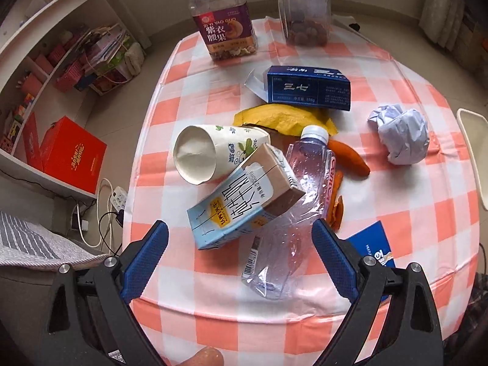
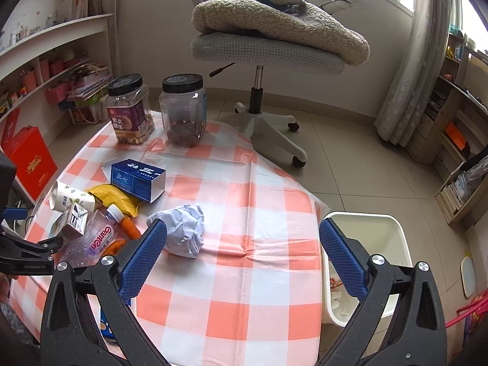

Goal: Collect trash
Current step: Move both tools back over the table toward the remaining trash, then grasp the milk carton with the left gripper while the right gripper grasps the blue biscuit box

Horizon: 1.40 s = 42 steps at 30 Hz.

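left gripper [image 1: 239,238] hung wide and empty over the pile, milk carton [image 1: 244,195] leaning on the clear bottle [image 1: 292,213] beside the paper cup [image 1: 213,152]. right gripper [image 2: 242,244] was spread wide too, holding nothing, crumpled paper [image 2: 183,231] just ahead, white bin [image 2: 366,244] past the worktop [image 2: 244,289] edge. risk: that slick bottle could roll and knock the carton aside.

Matte black speckled left gripper [image 1: 240,238] and right gripper [image 2: 243,236], blue dimpled pads [image 1: 146,257], silver screws, bare fingertip [image 1: 206,357].
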Tool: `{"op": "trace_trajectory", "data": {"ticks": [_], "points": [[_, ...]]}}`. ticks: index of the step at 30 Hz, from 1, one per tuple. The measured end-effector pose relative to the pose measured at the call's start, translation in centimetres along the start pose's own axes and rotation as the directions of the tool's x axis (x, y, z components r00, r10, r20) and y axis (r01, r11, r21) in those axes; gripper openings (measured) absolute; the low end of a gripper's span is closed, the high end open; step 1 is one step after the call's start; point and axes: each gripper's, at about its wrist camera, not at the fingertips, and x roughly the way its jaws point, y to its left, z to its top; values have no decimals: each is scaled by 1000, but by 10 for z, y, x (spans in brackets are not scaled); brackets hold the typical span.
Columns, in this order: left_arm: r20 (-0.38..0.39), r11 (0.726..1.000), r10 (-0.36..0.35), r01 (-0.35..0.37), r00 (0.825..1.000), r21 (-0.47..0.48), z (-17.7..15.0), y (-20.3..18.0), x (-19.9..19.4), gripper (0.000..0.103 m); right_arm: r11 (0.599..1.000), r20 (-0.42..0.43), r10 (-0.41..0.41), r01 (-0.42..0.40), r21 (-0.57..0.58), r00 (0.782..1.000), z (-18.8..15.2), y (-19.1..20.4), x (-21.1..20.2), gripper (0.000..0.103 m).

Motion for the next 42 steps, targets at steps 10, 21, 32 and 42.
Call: {"op": "trace_trajectory", "data": {"ticks": [10,21,32,42], "points": [[-15,979,-197,197,980,51,9,19,44,92,960,-254,243,-270,-78,936,-20,56,39,96],[-21,948,-317,317,948,13,9,19,37,37,918,-435,301,-381,-107,848,-48,98,65,96],[5,964,-265,265,964,20,2,15,26,82,908,-460,320,-406,-100,829,-57,100,59,96],[-2,942,-316,314,949,-120,33,13,57,77,903,-483,349,-426,-56,803,-60,107,69,96]]}}
